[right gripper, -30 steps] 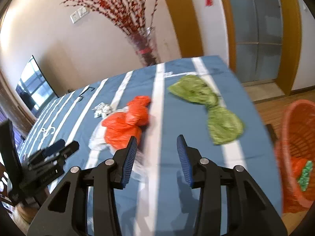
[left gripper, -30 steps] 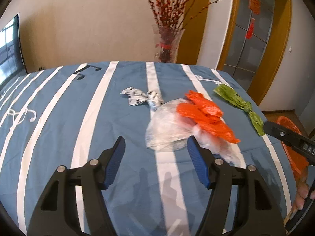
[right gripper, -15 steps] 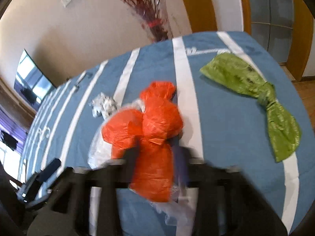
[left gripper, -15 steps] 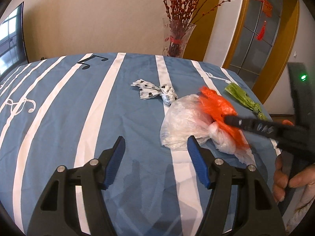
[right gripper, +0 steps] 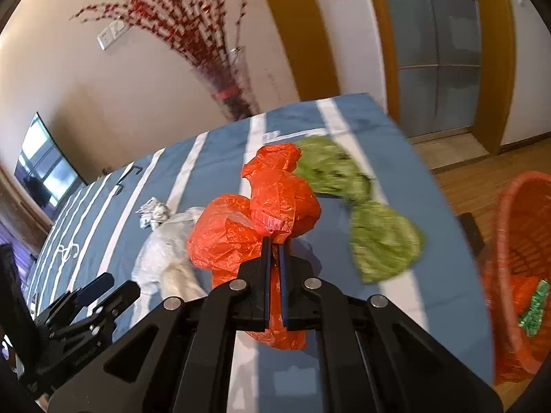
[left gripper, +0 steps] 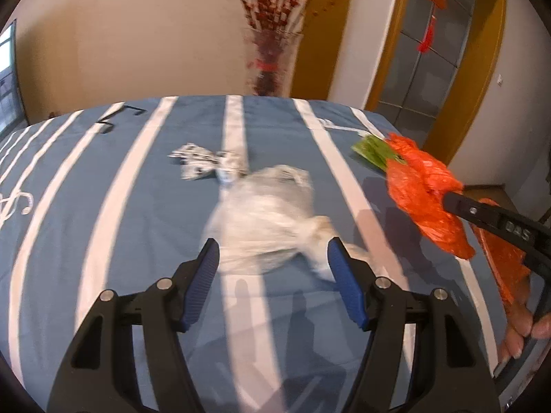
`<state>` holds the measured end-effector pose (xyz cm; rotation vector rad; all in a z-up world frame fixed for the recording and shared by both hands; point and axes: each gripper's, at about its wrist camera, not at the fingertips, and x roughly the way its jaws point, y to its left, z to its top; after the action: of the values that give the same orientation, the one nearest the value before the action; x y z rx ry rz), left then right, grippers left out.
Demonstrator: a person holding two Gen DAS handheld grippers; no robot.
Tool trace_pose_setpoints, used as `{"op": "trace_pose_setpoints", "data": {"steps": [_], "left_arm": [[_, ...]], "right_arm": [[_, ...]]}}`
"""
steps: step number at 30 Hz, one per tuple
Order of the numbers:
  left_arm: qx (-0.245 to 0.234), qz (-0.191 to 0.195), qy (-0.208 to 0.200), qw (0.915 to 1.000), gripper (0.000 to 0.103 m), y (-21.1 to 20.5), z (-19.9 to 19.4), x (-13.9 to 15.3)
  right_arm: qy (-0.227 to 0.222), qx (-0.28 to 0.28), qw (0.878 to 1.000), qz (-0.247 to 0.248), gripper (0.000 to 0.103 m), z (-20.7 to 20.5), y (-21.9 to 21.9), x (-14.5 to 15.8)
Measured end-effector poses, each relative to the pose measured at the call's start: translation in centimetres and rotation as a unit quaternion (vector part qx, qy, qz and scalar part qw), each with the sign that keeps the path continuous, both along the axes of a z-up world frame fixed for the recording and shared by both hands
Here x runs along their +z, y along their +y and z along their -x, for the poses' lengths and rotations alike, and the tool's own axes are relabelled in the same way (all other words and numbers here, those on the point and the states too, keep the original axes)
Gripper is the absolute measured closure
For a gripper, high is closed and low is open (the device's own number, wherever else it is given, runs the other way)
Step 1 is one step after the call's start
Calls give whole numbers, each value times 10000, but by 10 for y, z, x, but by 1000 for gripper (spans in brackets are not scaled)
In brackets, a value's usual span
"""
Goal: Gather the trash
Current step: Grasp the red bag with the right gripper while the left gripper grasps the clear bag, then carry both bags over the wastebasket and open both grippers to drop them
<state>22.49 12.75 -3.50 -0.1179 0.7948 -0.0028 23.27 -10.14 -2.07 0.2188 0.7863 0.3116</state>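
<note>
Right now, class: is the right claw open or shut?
Shut on the orange bag: the right claw has its blue pads nearly together, pinching the crumpled plastic above the striped tablecloth.

Four bags: orange bag (right gripper: 261, 213), green bag (right gripper: 382, 241), clear bag (left gripper: 265, 220), spotted bag (left gripper: 199, 161); one basket (right gripper: 516, 265).

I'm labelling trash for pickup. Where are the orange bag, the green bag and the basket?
orange bag (right gripper: 275, 203): right wrist view, its crumpled middle.
green bag (right gripper: 385, 241): right wrist view, its near lobe.
basket (right gripper: 509, 206): right wrist view, its orange rim.

I'm working in a home living room: a table (left gripper: 103, 186) under a blue music-note cloth, a vase of red branches (left gripper: 272, 58) at twelve o'clock, a television (right gripper: 44, 168) at nine, wooden-framed doors (right gripper: 444, 51) at two.
</note>
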Motion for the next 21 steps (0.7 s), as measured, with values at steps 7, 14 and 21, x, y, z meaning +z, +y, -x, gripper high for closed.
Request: {"op": "trace_pose_setpoints", "data": {"steps": [7, 14, 21], "left_arm": [[-41, -213, 205, 9996, 41, -34, -20, -11], [-135, -351, 473, 9982, 81, -55, -31, -29], [-364, -252, 234, 9987, 83, -73, -20, -8]], "right_arm": [[-4, -193, 9998, 68, 98, 19, -38, 1], [-24, -370, 9993, 60, 98, 35, -65, 2], [-189, -619, 9979, -74, 98, 52, -96, 13]]}}
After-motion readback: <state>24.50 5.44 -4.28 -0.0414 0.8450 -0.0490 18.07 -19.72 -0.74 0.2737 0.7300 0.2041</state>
